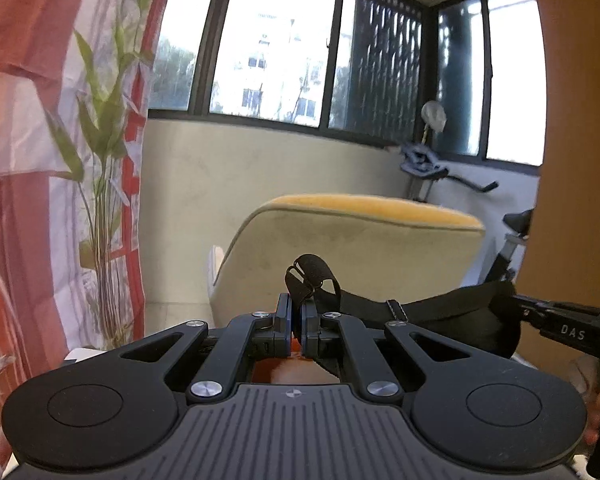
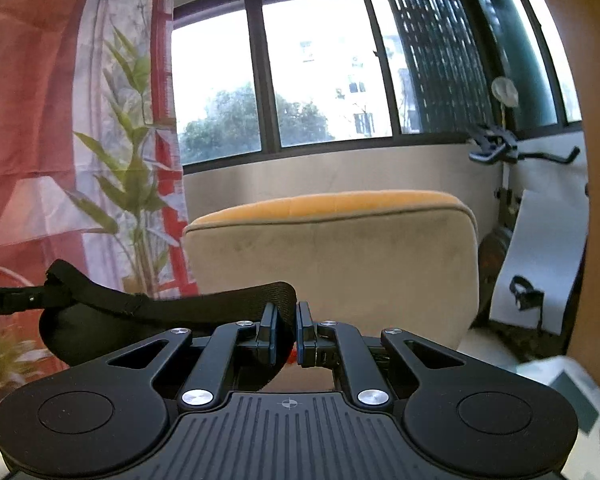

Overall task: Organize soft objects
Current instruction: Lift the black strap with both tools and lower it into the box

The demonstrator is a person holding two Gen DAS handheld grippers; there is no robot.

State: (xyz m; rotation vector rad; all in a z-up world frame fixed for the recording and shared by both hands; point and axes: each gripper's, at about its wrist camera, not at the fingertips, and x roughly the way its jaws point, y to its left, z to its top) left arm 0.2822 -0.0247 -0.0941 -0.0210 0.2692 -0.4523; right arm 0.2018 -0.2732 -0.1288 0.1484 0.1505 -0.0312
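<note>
A black soft eye mask with an elastic strap hangs stretched in the air between my two grippers. My left gripper is shut on the looped end of the strap. My right gripper is shut on the other end of the mask. In the left wrist view the right gripper's tip holds the padded cup at the right. In the right wrist view the left gripper's tip holds the strap at the far left.
A beige armchair with a yellow cushion stands straight ahead, its back to me. A red and white curtain with a bamboo print hangs at the left. An exercise bike stands at the right under the windows. A wooden panel is close on the right.
</note>
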